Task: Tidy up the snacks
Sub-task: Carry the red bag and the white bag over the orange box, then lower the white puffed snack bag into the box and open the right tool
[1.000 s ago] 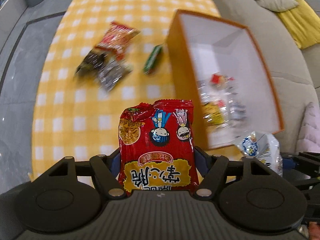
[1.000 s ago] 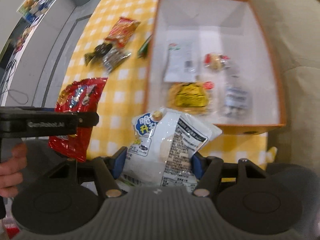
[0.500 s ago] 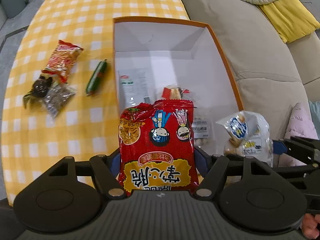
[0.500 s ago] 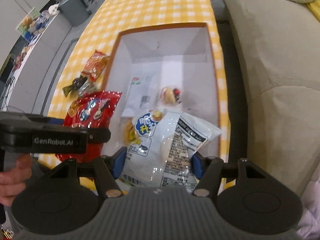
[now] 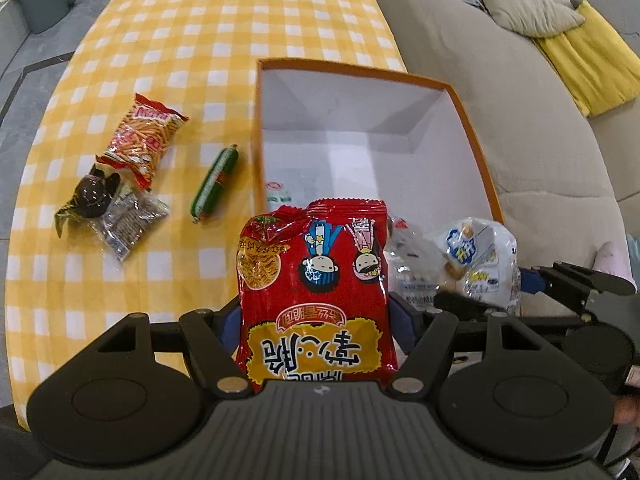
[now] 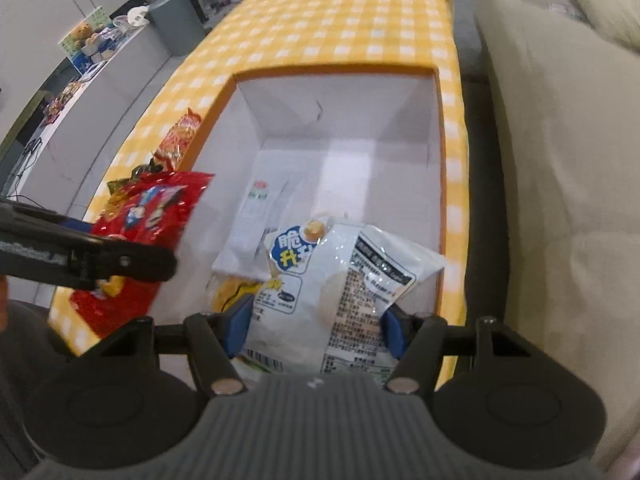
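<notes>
My left gripper point(image 5: 316, 320) is shut on a red noodle-snack packet point(image 5: 316, 280) with cartoon figures, held over the near left edge of the orange box point(image 5: 472, 136). My right gripper point(image 6: 314, 326) is shut on a white and clear snack bag point(image 6: 340, 276) with a blue label, held over the near end of the box point(image 6: 446, 184). That white bag point(image 5: 476, 260) shows at the right in the left wrist view, and the red packet point(image 6: 148, 216) shows at the left in the right wrist view. Several packets lie on the box's white floor, one white with a green mark point(image 6: 256, 204).
On the yellow checked tablecloth point(image 5: 200, 40), left of the box, lie an orange stick-snack packet point(image 5: 144, 140), a green sausage stick point(image 5: 216, 184), a dark round sweet point(image 5: 90, 196) and a clear seed packet point(image 5: 128, 220). A beige sofa point(image 5: 500, 100) with a yellow cushion runs along the right.
Both grippers have carried their packets from beside the box's near corner to over its near end. The right one has dropped lower toward the box. Both grips are unchanged.
</notes>
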The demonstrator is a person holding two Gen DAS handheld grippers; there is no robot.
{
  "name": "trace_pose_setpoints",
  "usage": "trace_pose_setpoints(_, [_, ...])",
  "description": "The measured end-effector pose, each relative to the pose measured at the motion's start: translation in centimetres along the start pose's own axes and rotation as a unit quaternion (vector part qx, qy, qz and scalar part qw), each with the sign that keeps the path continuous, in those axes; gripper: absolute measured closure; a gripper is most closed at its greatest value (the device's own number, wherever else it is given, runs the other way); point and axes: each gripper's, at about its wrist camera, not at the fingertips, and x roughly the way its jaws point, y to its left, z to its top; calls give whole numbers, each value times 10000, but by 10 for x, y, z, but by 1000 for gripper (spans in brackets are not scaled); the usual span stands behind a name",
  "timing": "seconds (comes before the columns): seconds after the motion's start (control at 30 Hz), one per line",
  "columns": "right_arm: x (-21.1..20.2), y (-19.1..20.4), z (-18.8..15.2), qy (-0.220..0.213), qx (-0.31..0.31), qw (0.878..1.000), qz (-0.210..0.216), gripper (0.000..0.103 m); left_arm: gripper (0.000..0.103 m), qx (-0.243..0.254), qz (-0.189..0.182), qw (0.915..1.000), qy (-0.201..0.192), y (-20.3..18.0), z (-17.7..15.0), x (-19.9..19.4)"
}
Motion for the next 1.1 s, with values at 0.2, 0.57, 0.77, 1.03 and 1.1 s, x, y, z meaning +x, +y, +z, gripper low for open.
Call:
trace_pose_setpoints(0.2, [13,-4,12,-19,8,9998,193,40,22,70,-12,9997,-244,6,2,-4])
trace_pose_setpoints(0.57, [43,-6,40,336,-135,9993,-110,40,22,192,-69,9988,-452,13,-5,-1])
trace_pose_setpoints(0.77, [72,-1,71,264,-630,9954,-679,40,22,109,-101,9986,-517,24,-2,-1])
trace_pose_setpoints(1.03, [112,27,83,870,-1911,9636,-1652,39,22,51,-67,9985,-540,38,1,-3])
trace_pose_setpoints(1.1, [114,33,84,921,-2014,9588,-1781,39,22,8,-62,9985,-546,42,1,-3])
